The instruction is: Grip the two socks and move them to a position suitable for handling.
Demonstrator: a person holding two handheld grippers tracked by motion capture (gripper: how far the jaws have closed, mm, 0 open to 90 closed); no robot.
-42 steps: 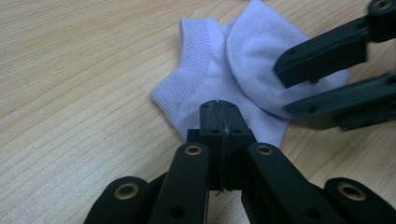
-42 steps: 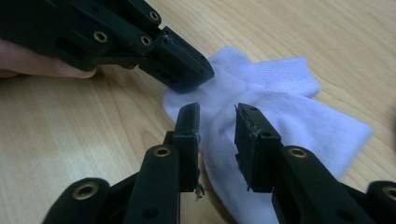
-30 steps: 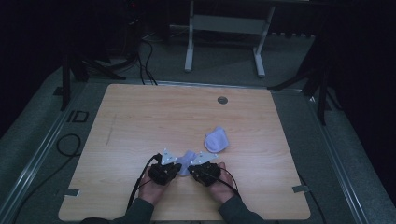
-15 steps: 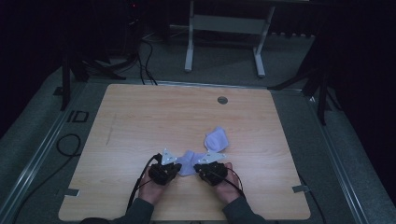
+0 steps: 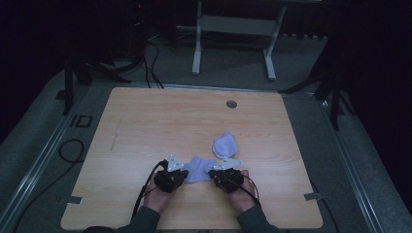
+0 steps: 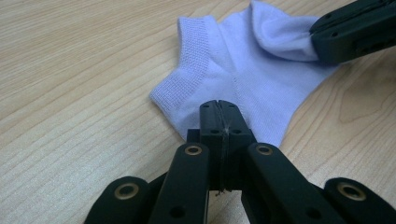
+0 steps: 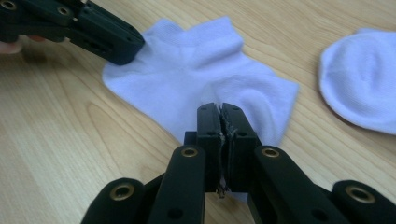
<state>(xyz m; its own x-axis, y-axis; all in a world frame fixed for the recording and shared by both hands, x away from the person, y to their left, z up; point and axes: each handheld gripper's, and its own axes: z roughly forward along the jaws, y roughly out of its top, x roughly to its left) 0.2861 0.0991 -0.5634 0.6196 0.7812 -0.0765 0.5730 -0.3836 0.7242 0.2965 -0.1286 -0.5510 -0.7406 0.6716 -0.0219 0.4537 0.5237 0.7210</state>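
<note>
A pale lilac ankle sock lies flat on the wooden table near its front edge, stretched between my two grippers. My left gripper is shut on the sock's left edge; in the left gripper view its jaws pinch the fabric just below the ribbed cuff. My right gripper is shut on the opposite end, and in the right gripper view its jaws meet on the sock. Each gripper view shows the other gripper at the sock's far edge.
A second lilac sock, bunched into a rounded heap, lies just behind the right gripper. A round grommet sits near the table's far edge. Cables trail from the grippers toward the person's forearms.
The right gripper has shifted slightly to the right with its end of the sock, drawing the sock flatter and wider. The left gripper has stayed put.
</note>
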